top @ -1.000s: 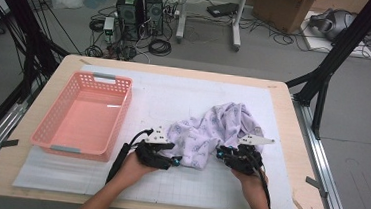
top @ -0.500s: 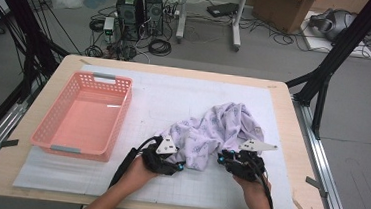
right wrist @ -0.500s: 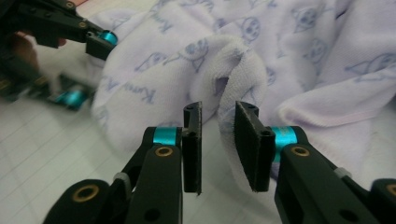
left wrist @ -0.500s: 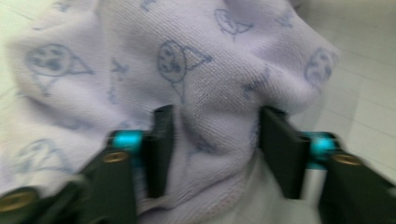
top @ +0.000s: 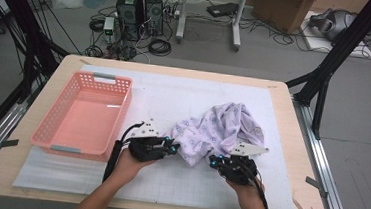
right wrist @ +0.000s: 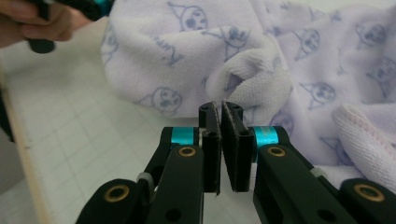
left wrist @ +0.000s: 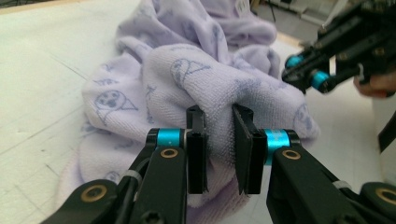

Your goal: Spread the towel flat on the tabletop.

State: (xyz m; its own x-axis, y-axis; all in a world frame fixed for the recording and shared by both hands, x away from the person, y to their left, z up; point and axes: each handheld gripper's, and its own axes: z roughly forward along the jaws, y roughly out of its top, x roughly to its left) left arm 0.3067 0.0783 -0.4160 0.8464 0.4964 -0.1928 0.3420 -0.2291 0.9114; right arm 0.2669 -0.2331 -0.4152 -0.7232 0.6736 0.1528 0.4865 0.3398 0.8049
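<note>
Since the earlier frames both hands have pushed a little further into the lavender towel [top: 216,132], and the bunch of cloth at its near edge now sits gathered between them on the tabletop [top: 184,99]. The towel lies crumpled just ahead of both claws, spreading away from them toward the far right of the white mat [top: 167,183], well apart from the pink basket [top: 84,116] that stands off to the outer side of the left claw.

The left claw [left wrist: 219,140] has just been closing, and the left gripper view shows a thick fold of terry cloth between its jaws, with the pads pressing into it from both sides. It has hold of the towel's near left corner.

The right claw [right wrist: 221,140] has also just been closing. In the right gripper view its jaws stand almost together, with only a thin sliver of gap. A rolled lip of the towel sits right at their tips, but whether any cloth is actually pinched I cannot tell; it looks more like the tips meet just short of it.

So the step in hand seems to be taking two grips on the towel to lift and spread it. The left grip looks secure; the right may need a second bite deeper into the hem.
</note>
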